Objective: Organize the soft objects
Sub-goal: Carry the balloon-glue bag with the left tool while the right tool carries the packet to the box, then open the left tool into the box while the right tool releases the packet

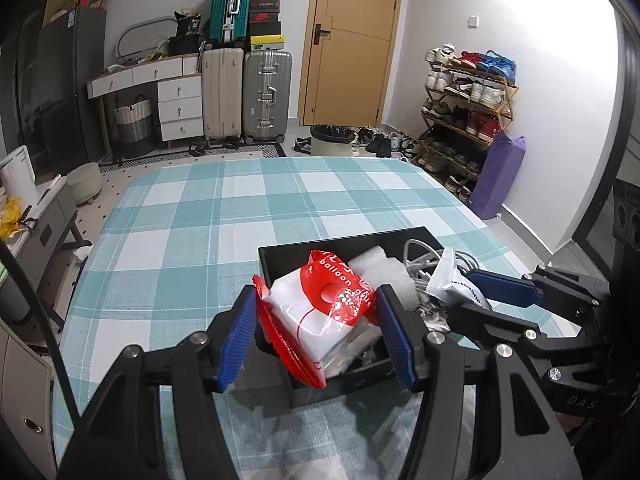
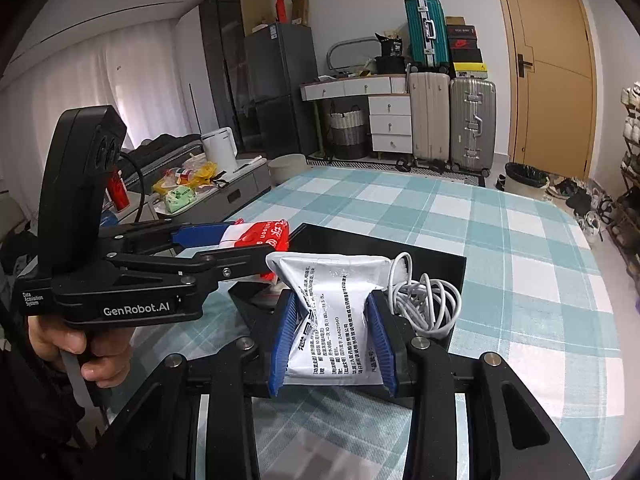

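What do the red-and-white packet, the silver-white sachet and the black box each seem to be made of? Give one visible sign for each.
Red-and-white packet: thin glossy plastic film; it shines and crinkles.
Silver-white sachet: probably foil-laminated plastic, satin finish; it buckles between the pads.
Black box: rigid and matte, card or plastic; straight, thin walls.

Lived-in home room: stacked suitcases (image 1: 244,92), loaded shoe rack (image 1: 464,112), wooden door (image 1: 352,40), fridge (image 2: 278,84), drawer unit (image 1: 180,106), checked cloth on worktop (image 1: 240,208).
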### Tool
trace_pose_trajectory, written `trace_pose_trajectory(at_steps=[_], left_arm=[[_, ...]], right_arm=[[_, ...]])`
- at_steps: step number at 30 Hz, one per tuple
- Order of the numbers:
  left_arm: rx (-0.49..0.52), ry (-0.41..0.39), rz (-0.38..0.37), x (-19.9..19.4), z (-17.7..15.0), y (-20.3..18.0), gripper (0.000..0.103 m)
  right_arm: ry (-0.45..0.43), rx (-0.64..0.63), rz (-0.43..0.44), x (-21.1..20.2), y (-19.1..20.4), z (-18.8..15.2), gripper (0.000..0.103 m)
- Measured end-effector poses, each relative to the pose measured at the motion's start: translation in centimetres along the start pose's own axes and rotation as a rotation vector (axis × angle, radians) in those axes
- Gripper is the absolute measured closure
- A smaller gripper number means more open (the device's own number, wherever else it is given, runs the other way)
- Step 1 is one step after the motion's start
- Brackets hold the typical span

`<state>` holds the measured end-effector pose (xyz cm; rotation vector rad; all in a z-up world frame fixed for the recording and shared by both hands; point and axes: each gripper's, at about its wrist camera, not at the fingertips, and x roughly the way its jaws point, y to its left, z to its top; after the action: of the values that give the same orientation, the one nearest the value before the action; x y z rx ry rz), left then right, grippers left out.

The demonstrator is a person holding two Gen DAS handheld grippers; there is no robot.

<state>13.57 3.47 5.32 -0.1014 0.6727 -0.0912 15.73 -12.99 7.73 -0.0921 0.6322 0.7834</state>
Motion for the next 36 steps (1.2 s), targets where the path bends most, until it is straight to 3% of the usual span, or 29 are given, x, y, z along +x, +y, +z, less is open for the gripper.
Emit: trace_pose_trajectory(at_steps=[9, 26, 27, 30, 33, 34, 36], left_arm=[[-0.008, 0.023, -0.013, 2.2, 0.5, -0.2, 0.044], [0.031, 0.048, -0.019, 3.9, 0.1, -0.9, 0.040], [0.027, 0.050, -0.026, 3.9, 0.0, -0.9, 0.040], [0.023, 0.052, -0.040, 3.7, 0.0, -0.9, 0.038], [0.023, 0.050, -0.055, 3.3, 0.0, -0.8, 0.035], [0.024, 0.048, -0.055, 3.1, -0.1, -0.8, 0.031], [0.019, 0.039, -0.036, 2.8, -0.2, -0.7, 0.025]], right_arm=[[-0.006, 0.026, -0.024, 1.7, -1.5, 0.9, 0.067], [-0.015, -0.157, -0.180, 2.4, 0.7, 0.4, 0.066], [-0.014, -0.152, -0.173, 2.4, 0.6, 0.3, 0.065], [-0.016, -0.147, -0.195, 2.1, 0.4, 0.0, 0.047], [-0.020, -0.138, -0.197, 1.5, 0.0, -0.4, 0.040], [-0.017, -0.140, -0.212, 1.4, -0.2, -0.5, 0.033], [-0.013, -0.144, -0.232, 1.3, -0.4, -0.7, 0.030]])
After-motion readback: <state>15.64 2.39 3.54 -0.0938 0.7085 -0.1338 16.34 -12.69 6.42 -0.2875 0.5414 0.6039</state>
